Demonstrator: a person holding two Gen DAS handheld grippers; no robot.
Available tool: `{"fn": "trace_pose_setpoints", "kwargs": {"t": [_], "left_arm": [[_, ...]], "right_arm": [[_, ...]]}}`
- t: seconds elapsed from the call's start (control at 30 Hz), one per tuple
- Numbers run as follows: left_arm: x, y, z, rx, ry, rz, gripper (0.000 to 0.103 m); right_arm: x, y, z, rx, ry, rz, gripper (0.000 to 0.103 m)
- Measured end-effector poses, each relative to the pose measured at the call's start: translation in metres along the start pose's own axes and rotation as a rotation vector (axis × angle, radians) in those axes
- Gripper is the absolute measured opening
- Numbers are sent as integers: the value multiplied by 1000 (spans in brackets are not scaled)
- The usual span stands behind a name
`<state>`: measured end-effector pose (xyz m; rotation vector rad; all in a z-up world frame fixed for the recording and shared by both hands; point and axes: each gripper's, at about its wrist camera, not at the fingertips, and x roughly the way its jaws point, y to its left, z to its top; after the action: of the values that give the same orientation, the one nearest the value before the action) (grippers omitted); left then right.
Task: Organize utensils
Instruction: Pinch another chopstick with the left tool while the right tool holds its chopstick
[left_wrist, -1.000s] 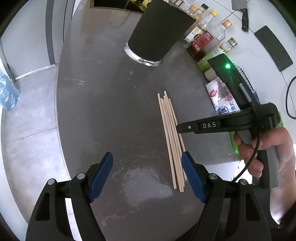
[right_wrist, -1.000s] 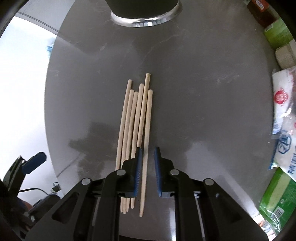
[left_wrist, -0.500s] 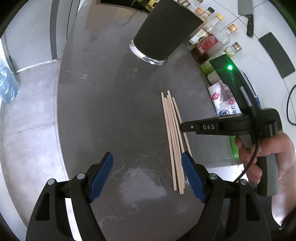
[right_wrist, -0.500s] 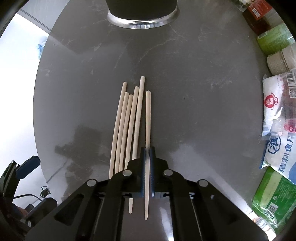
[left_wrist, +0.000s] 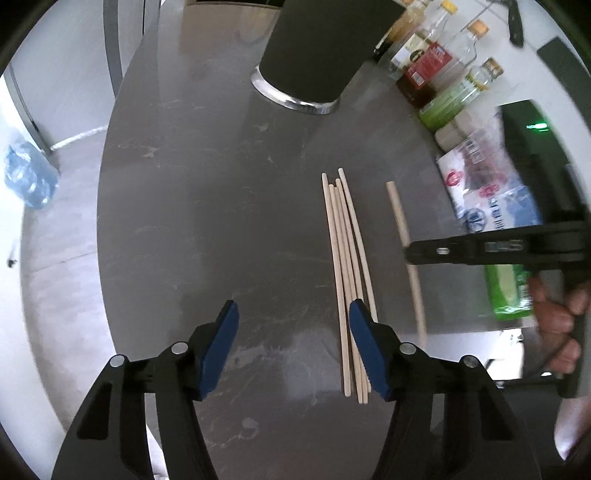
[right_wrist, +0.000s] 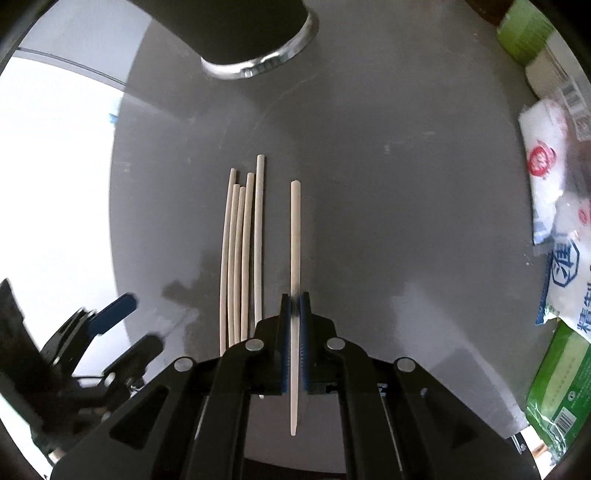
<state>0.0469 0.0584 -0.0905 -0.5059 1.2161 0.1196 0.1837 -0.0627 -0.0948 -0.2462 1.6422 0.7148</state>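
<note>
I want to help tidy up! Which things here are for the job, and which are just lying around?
For the job: held chopstick in right gripper; loose chopsticks; black holder; left gripper.

Lying about: sauce bottles, food packets.

Both fisheye views bend hard toward dark rounded corners, with daylight from the left washing the floor (right_wrist: 55, 166) out to white, soft glare and faint gripper shadows on the grey table (left_wrist: 207, 229), and motion blur smearing the packets (left_wrist: 491, 199) and hand (left_wrist: 557, 314) at right.
</note>
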Motion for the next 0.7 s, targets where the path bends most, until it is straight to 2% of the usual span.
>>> {"fn": "trace_pose_setpoints", "kwargs": {"t": [0.13, 0.27, 0.4, 0.7], "left_arm": [[6, -25, 6, 67, -5, 89, 56], [21, -37, 12, 96, 34, 162, 46], [30, -43, 19, 95, 61, 202, 45], [44, -52, 27, 88, 100, 270, 34]], "right_arm": [[-17, -10, -11, -14, -37, 51, 5], [-21, -15, -12, -69, -53, 70, 5], [-23, -27, -18, -94, -69, 72, 5], [-13, -48, -26, -127, -48, 121, 5]]}}
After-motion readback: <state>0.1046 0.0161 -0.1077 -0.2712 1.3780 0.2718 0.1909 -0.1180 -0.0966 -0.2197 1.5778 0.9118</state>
